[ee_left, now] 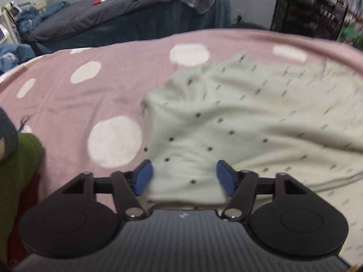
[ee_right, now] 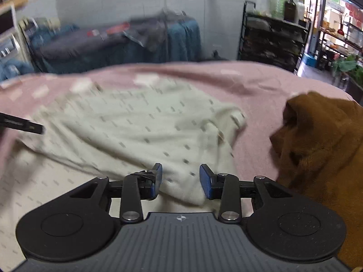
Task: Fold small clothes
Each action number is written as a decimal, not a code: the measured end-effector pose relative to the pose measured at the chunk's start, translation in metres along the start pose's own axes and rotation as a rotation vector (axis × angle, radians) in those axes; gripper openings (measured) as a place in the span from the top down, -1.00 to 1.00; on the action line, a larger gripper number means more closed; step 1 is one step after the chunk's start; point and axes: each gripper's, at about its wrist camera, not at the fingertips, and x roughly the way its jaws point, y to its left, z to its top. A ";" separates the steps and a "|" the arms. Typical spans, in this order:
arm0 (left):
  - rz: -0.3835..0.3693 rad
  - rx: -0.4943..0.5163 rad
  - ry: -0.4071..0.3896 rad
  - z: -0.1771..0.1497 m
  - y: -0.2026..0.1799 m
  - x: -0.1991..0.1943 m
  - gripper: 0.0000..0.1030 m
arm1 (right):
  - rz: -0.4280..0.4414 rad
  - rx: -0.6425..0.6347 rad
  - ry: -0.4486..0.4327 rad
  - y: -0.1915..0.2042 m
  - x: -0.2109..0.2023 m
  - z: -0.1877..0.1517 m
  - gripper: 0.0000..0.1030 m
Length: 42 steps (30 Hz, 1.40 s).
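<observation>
A pale cream garment with small dark marks [ee_left: 238,117] lies rumpled on a pink blanket with white dots [ee_left: 68,95]. My left gripper [ee_left: 185,178] is open, its blue pads on either side of the garment's near left edge. In the right wrist view the same garment [ee_right: 136,127] spreads ahead, partly folded over itself. My right gripper [ee_right: 181,181] is open, its pads straddling the garment's near right corner. Part of the left gripper [ee_right: 22,125] shows at the left edge of that view.
A brown garment [ee_right: 322,149] lies bunched at the right of the blanket. A green garment [ee_left: 15,170] lies at the near left. Behind stand a dark grey bed [ee_left: 113,11] and black shelves with bottles [ee_right: 272,38].
</observation>
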 end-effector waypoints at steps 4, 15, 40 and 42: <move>0.086 0.059 -0.056 -0.012 0.004 0.000 -1.00 | 0.003 0.011 -0.018 -0.010 0.000 -0.008 -0.29; 0.086 0.224 -0.053 -0.031 -0.020 -0.054 -1.00 | 0.108 0.144 -0.078 -0.016 -0.054 -0.018 -0.97; -0.084 0.141 0.047 -0.193 0.037 -0.156 -0.99 | 0.151 -0.019 0.054 -0.014 -0.181 -0.178 -1.00; -0.165 0.102 0.117 -0.206 0.054 -0.162 -0.83 | 0.160 0.027 0.053 -0.017 -0.188 -0.185 -1.00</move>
